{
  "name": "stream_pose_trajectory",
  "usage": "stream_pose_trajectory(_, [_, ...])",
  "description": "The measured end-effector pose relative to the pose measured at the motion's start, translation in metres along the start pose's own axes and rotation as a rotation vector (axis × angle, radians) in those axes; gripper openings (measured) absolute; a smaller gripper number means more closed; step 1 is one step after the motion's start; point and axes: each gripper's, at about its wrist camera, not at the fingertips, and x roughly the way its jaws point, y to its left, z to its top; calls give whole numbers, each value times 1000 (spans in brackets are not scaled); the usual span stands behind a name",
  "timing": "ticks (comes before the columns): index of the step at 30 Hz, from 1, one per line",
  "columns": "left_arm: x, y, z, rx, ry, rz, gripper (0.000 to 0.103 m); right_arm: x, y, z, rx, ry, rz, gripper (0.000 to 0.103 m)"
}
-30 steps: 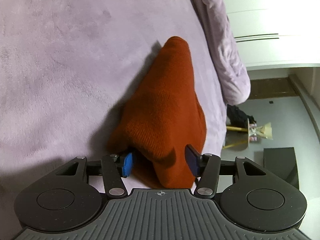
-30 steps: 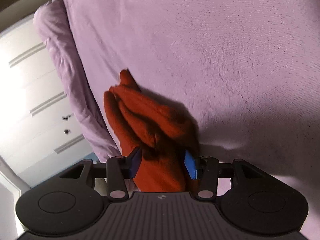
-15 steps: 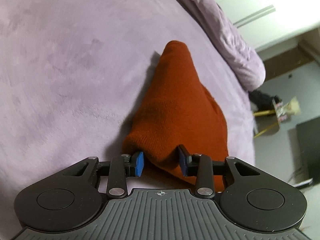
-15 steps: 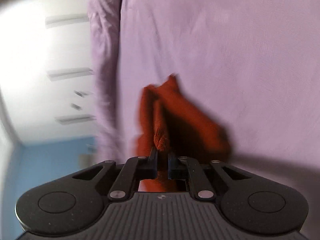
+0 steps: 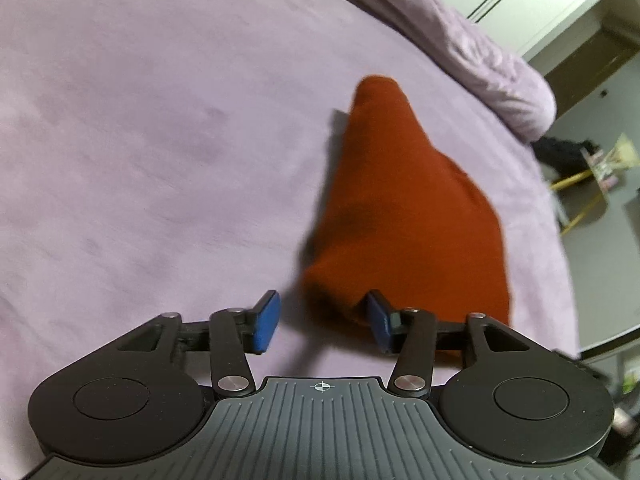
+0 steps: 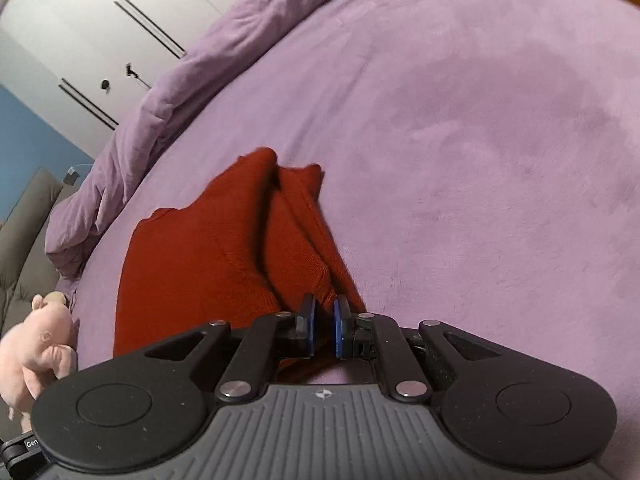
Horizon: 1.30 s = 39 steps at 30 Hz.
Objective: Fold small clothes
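Rust-red knit garment (image 6: 208, 264) on our bed (image 6: 480, 120) is mid-fold: right gripper (image 6: 323, 326) pinches its edge, left gripper (image 5: 320, 320) gapes empty, so next we regrasp.

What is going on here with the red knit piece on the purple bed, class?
A person with a two-finger tool in each hand is folding a rust-red knit garment on a purple blanket. The right tool is shut on a bunched edge of the garment. The left tool is open, with the garment's near edge between its pads but not gripped. The garment lies partly folded. A pink plush toy sits at the bed's edge.
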Motion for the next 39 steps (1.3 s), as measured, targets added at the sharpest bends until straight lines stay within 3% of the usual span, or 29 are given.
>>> stream_pose_trajectory(5, [-27, 3, 19, 46, -98, 53, 57, -13, 14, 12, -143, -60, -112, 14])
stream_pose_trajectory(9, [-19, -19, 42, 85, -99, 55, 59, -11, 36, 21, -194, -71, -62, 14])
stream_pose_trajectory(14, [16, -64, 80, 182, -153, 97, 65, 32, 97, 35, -309, -4, 38, 14])
stream_pose_trajectory(17, [52, -86, 103, 209, -152, 171, 66, 64, 134, 43, -389, 15, 41, 14])
stream_pose_trajectory(20, [87, -101, 117, 236, -127, 196, 67, 102, 153, 55, -410, 58, 19, 14])
stream_pose_trajectory(25, [129, -106, 119, 323, -165, 250, 70, 143, 144, 70, -464, 6, -55, 10])
stream_pose_trajectory(28, [148, -102, 118, 301, -140, 242, 75, 156, 128, 75, -476, -64, -129, 9])
stream_pose_trajectory(32, [162, -96, 116, 298, -161, 221, 79, 157, 106, 69, -435, -98, -104, 9])
stream_pose_trajectory(39, [170, -90, 113, 287, -191, 204, 82, 175, 118, 49, -577, -158, -199, 9])
